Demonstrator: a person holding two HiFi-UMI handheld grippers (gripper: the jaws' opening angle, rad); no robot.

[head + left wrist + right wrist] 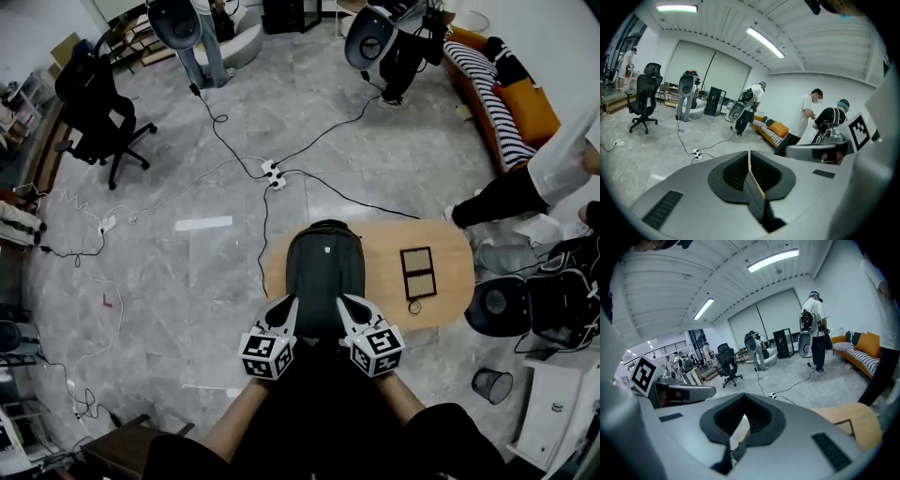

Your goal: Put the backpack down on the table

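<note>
In the head view a dark grey backpack [324, 272] lies lengthwise over the left part of the oval wooden table [450, 248], its top end pointing away from me. My left gripper [289, 306] and right gripper [348, 304] sit side by side at its near end. Both are shut, each on a shoulder strap. In the left gripper view a dark strap [759, 201] runs out from between the closed jaws of the left gripper [750, 161]. In the right gripper view a grey strap [738, 448] hangs from the shut right gripper [743, 420]. Whether the backpack rests on the table I cannot tell.
A black two-pane frame [417, 272] and a small ring [414, 307] lie on the table's right half. Cables and a power strip [273, 173] cross the floor beyond. A black seat [497, 305], a waste bin [492, 384] and a person [534, 178] are at the right.
</note>
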